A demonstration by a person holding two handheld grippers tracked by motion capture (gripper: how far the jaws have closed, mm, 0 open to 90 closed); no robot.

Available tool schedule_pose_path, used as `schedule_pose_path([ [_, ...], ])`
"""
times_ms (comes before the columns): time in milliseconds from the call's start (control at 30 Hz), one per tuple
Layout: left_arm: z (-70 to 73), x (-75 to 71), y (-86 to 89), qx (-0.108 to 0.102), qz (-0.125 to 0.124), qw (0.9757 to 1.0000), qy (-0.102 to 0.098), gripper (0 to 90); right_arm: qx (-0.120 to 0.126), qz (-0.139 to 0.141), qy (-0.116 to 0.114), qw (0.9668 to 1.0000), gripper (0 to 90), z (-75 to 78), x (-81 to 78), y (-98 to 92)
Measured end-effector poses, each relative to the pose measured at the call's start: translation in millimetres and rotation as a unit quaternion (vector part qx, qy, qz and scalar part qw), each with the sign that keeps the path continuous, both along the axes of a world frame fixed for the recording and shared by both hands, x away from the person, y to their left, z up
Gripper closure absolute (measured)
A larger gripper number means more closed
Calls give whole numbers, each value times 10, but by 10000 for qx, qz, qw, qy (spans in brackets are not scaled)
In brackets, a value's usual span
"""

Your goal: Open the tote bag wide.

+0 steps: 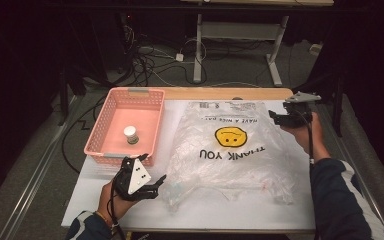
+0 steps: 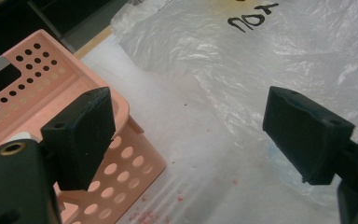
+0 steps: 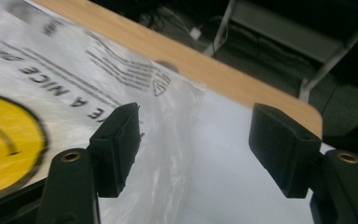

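the clear plastic bag [image 1: 232, 150], printed with a yellow smiley face [image 1: 230, 136] and "thank you", lay flat across the white table [image 1: 280, 210], to the right of the pink basket [image 1: 111, 111]. the right gripper [image 1: 275, 116] was by the bag's far right corner; in the right gripper view that corner [image 3: 177, 93] lay beneath and between the two jaws, with white table under the right-hand jaw and the wooden table edge [image 3: 242, 79] beyond. the left gripper [image 1: 152, 184] was at the bag's near left corner, just beside the basket's near corner; in the left gripper view one jaw stood over the basket's perforated wall [image 2: 121, 172] and the other over the crinkled bag edge [image 2: 242, 93], bare table between them.

a small white-lidded jar [image 1: 131, 134] stood inside the basket, well apart from the bag. nothing lay on top of the bag.

the right gripper's jaws stood fairly wide apart with nothing gripped. the left gripper's jaws stood wide apart and held nothing; whether either touched the basket or bag could not be told.
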State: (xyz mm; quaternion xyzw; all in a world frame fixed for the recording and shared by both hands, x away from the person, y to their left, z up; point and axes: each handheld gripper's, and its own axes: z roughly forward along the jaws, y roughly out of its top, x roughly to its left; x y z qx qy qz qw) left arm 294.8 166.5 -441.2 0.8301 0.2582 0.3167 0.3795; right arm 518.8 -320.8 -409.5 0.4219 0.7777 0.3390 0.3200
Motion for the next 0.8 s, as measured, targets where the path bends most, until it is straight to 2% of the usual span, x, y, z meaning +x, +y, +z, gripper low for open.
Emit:
schedule_pose_path([
  [67,-1,-6,5,-34,-3,10000,3,161,-62,-69,161,9998,364,-92,135,44],
  [167,-3,-9,18,-53,-13,10000,25,161,-128,-128,276,9995,379,-172,251,76],
  [200,-7,-10,20,-69,-16,10000,30,161,-180,-220,369,9989,408,-232,343,90],
  [300,-10,-10,22,-57,-39,10000,56,161,-303,-198,452,9983,532,-305,435,93],
  [333,-12,-10,20,-60,-44,10000,63,161,-303,-198,452,9983,532,-305,435,93],
  [367,-12,-9,19,-64,-53,9999,70,161,-50,-244,524,9983,578,-337,479,64],
  [433,-12,-8,5,-100,-64,9999,70,161,2,-355,633,9974,657,-369,513,54],
  [467,-12,-8,5,-100,-64,9999,70,161,8,-314,747,9967,673,-392,529,51],
  [533,-7,-15,0,-100,-81,9999,56,161,-176,-379,885,9952,746,-430,545,63],
  [567,-5,-19,1,-108,-87,9999,54,161,-152,-364,942,9948,784,-447,547,61],
  [667,-8,-18,5,-110,-101,9999,66,161,-158,-392,978,9943,895,-458,541,65],
  [733,-10,-12,6,-116,-110,9998,84,161,-171,-370,961,9945,900,-454,540,65],
  [767,-12,-11,7,-117,-119,9998,88,161,-316,-478,894,9943,900,-430,532,67],
  [800,-14,-8,10,-80,-124,9998,96,161,-340,-556,850,9942,900,-414,527,54],
])
